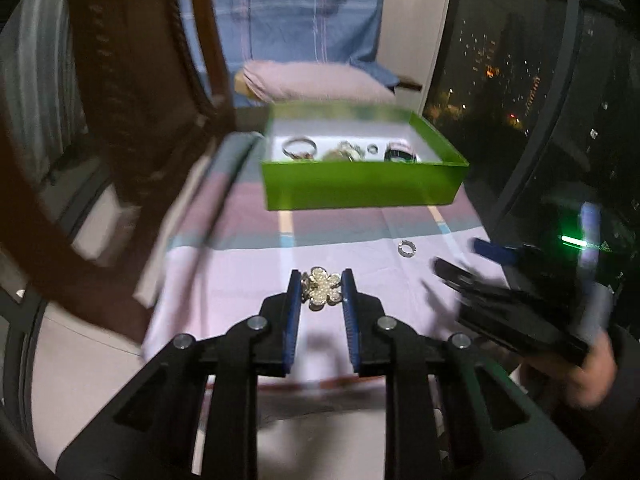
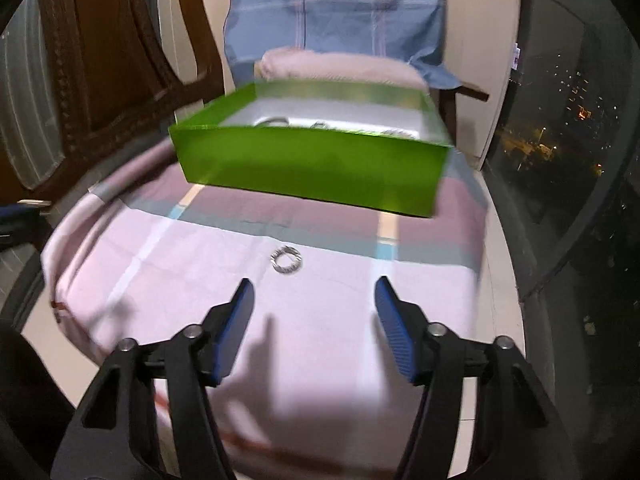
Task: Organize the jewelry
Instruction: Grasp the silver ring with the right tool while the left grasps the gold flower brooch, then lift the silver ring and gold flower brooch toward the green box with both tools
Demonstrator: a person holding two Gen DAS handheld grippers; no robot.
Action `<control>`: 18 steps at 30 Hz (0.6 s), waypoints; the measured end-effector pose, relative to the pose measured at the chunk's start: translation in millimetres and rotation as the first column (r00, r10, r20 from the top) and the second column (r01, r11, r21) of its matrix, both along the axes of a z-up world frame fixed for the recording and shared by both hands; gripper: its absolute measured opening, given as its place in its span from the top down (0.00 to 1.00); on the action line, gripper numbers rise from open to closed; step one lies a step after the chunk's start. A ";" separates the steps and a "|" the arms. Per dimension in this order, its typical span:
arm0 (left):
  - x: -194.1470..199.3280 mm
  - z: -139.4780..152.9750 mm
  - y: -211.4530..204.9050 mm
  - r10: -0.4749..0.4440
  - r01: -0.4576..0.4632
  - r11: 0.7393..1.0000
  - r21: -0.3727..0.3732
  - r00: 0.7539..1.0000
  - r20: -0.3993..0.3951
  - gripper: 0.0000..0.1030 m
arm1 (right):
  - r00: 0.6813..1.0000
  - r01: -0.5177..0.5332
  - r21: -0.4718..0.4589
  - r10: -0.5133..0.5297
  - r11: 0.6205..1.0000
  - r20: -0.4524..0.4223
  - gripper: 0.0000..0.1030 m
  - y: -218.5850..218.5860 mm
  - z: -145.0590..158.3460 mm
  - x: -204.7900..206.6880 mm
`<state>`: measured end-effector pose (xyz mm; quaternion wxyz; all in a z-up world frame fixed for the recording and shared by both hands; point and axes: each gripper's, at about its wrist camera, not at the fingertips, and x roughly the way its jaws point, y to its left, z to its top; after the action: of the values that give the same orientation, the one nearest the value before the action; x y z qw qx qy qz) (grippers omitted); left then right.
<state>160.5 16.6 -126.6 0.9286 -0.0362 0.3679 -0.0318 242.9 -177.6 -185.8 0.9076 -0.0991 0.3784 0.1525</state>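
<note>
A pearl flower brooch (image 1: 321, 289) sits between the blue pads of my left gripper (image 1: 321, 280), which is shut on it just above the pink cloth. A green box (image 1: 360, 188) stands farther back and holds several bracelets and rings (image 1: 299, 147). A small silver ring (image 1: 407, 248) lies on the cloth to the right; in the right wrist view the ring (image 2: 286, 259) lies just ahead of my right gripper (image 2: 314, 288), which is open and empty. The green box (image 2: 312, 168) stands behind the ring. My right gripper also shows blurred in the left wrist view (image 1: 468, 258).
A striped pink cloth (image 1: 248, 280) covers the small table. A dark wooden chair (image 1: 132, 80) stands at the left. A folded pink cloth (image 1: 316, 80) and blue fabric (image 1: 296, 12) lie behind the box. A dark window (image 1: 520, 80) is at the right.
</note>
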 end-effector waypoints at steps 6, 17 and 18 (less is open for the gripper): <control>-36.2 25.1 15.7 0.011 -0.010 1.000 -0.022 0.999 0.041 0.81 | 0.996 0.000 -0.032 -0.002 0.999 -0.087 0.73 25.2 -24.8 35.3; -36.6 37.5 11.4 -0.004 0.006 0.999 -0.033 0.998 0.061 0.81 | 0.998 0.056 0.090 -0.052 0.994 -0.040 0.81 -0.5 17.3 -1.8; -35.4 37.6 9.8 -0.006 0.008 1.000 -0.029 0.998 0.063 0.81 | 0.998 0.063 0.111 -0.060 0.992 -0.027 0.81 -6.2 27.7 -12.5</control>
<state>125.1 26.3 -89.0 0.9389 -0.0477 0.3382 -0.0416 230.5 -183.8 -158.1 0.9115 -0.0345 0.3828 0.1465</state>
